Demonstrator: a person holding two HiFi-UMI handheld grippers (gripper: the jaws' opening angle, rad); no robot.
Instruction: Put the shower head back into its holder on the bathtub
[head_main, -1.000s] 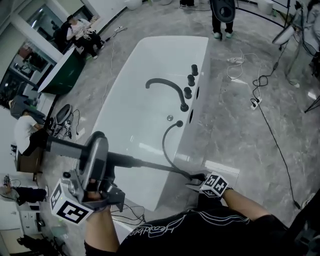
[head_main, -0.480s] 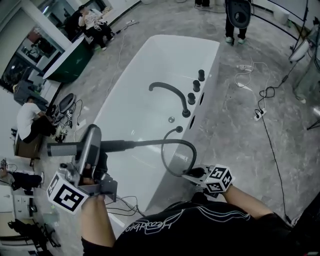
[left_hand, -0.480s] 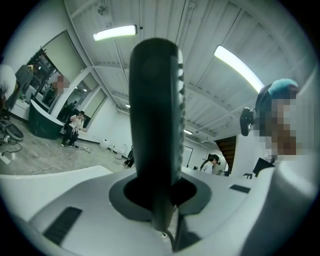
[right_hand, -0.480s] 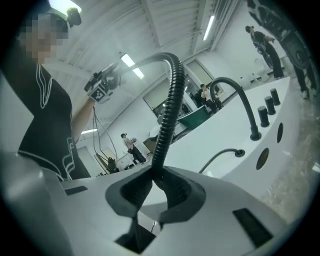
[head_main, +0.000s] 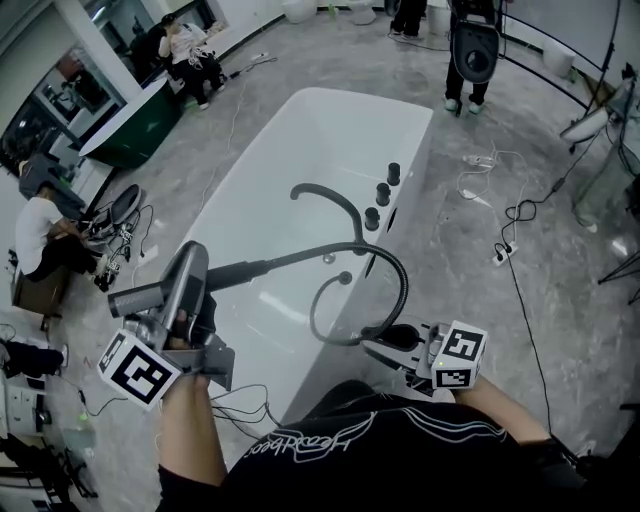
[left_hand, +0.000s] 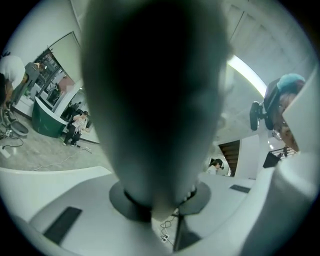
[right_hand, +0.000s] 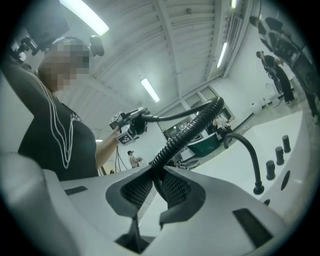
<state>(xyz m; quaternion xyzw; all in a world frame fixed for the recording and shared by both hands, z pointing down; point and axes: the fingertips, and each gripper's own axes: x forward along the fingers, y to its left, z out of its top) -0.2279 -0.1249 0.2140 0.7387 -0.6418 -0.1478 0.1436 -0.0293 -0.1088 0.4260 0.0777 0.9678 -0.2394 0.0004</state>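
Left jaws: my left gripper (left_hand: 160, 212) is clamped on the shower head (left_hand: 150, 95), which blocks most of that view.
Right jaws: my right gripper (right_hand: 152, 187) pinches the hose (right_hand: 186, 131).
Shower head: held up at the tub's (head_main: 270, 190) near left edge, apart from the spout (head_main: 330, 190).
Head view only: the hose loops between my grippers.
Writing: shirt script unreadable.
Room: open floor (head_main: 470, 270) right of the tub, with cables (head_main: 520, 210).

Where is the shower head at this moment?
In the head view, lower left: the shower head sits clamped in the left gripper by the near left edge of the bathtub, its hose arcing right to the right gripper.
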